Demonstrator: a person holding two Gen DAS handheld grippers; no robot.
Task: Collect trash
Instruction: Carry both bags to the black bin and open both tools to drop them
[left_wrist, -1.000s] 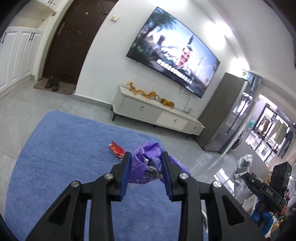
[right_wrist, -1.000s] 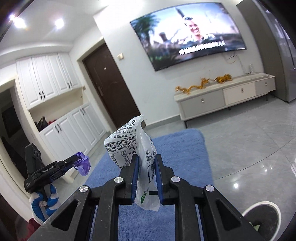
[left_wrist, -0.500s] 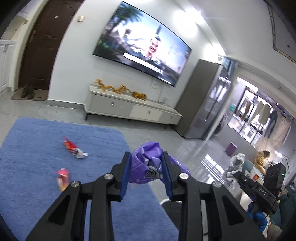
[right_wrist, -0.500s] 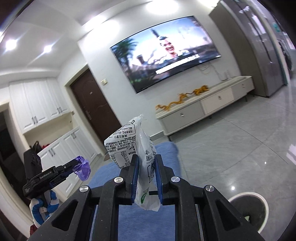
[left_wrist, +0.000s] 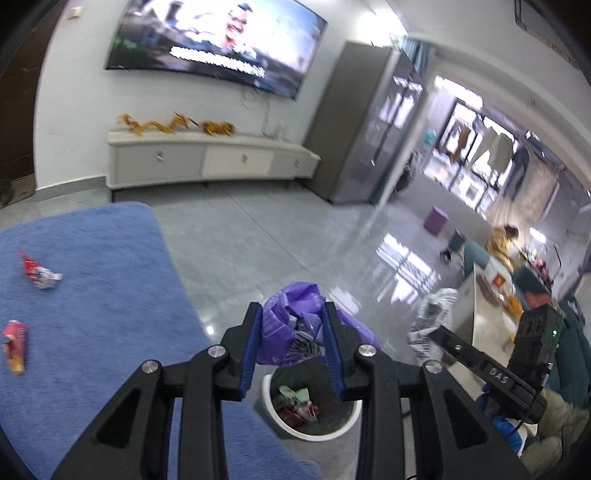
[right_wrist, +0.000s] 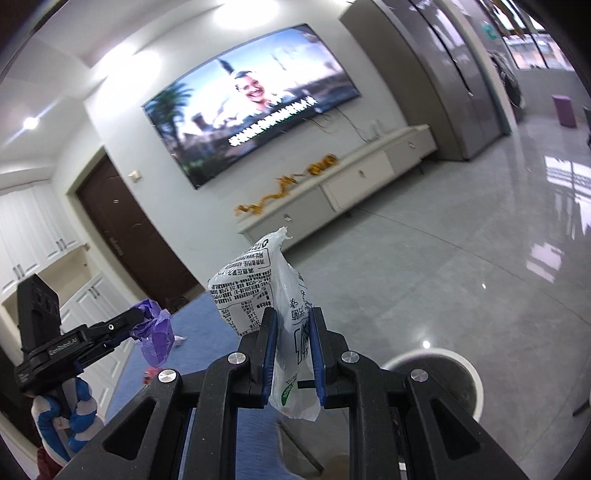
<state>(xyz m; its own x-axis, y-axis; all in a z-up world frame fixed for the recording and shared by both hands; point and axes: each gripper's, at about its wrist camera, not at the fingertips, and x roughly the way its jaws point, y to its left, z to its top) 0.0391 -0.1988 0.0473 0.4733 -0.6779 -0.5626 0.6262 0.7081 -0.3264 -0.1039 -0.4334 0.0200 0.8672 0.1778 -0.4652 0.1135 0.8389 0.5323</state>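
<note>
My left gripper (left_wrist: 291, 315) is shut on a crumpled purple wrapper (left_wrist: 291, 314), held just above a round white-rimmed trash bin (left_wrist: 314, 432) with wrappers inside. My right gripper (right_wrist: 291, 317) is shut on a white printed plastic packet (right_wrist: 255, 280) that sticks up past its fingertips. The bin (right_wrist: 469, 373) shows low right in the right wrist view. Each gripper appears in the other's view: the right gripper (left_wrist: 432, 328) with its white packet, the left gripper (right_wrist: 138, 317) with the purple wrapper (right_wrist: 155, 332). Two red wrappers (left_wrist: 37, 273) (left_wrist: 14, 345) lie on the blue rug (left_wrist: 92, 295).
A white TV cabinet (left_wrist: 207, 158) stands under the wall-mounted TV (left_wrist: 218, 40), with a tall grey cabinet (left_wrist: 354, 136) to its right. Grey glossy tile floor (left_wrist: 295, 240) stretches beyond the rug. A white counter (left_wrist: 487, 314) and cluttered furniture sit at the right.
Both views have swung right from the rug and door toward the tile floor. The trash bin has come into view under the left gripper. Both grips are unchanged.
</note>
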